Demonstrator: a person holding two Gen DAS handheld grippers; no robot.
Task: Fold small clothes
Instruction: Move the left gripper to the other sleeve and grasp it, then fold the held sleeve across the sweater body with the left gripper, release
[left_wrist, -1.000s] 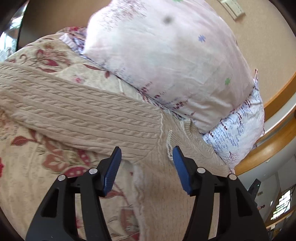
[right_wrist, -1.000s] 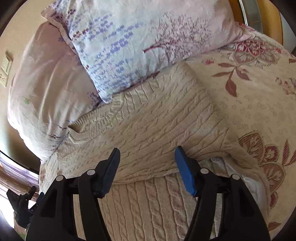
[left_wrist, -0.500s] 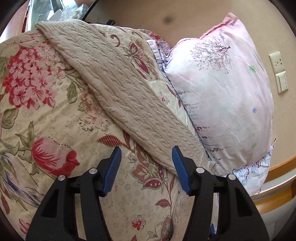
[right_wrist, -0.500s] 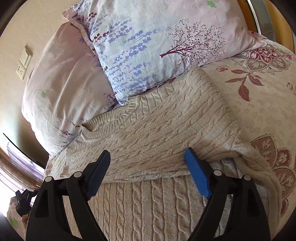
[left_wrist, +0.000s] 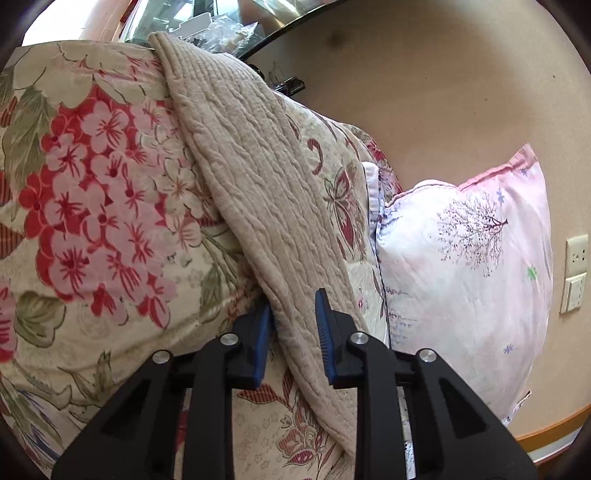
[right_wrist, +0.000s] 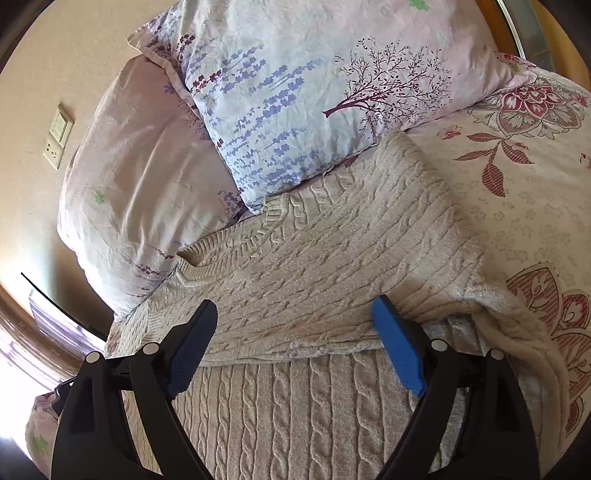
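A beige cable-knit sweater (right_wrist: 332, 266) lies on the bed with one sleeve folded across its chest. In the left wrist view its other sleeve (left_wrist: 251, 166) runs as a long band away over the floral quilt. My left gripper (left_wrist: 293, 314) is closing on that sleeve, and the blue pads (left_wrist: 263, 332) press the knit from both sides. My right gripper (right_wrist: 295, 304) hovers just above the folded sleeve's lower edge. Its jaws are opening wide, with nothing gripped between them.
The floral quilt (left_wrist: 92, 221) covers the bed. A pink pillow (left_wrist: 480, 277) and a blue-printed pillow (right_wrist: 314, 92) lean at the headboard, touching the sweater's collar. Wall sockets (left_wrist: 576, 273) sit on the beige wall. A glass shelf with clutter (left_wrist: 207, 22) lies beyond the quilt.
My left gripper swung off the sweater body, rolled, moved along the outstretched sleeve and closed on it. The right gripper stayed in place and opened wider.
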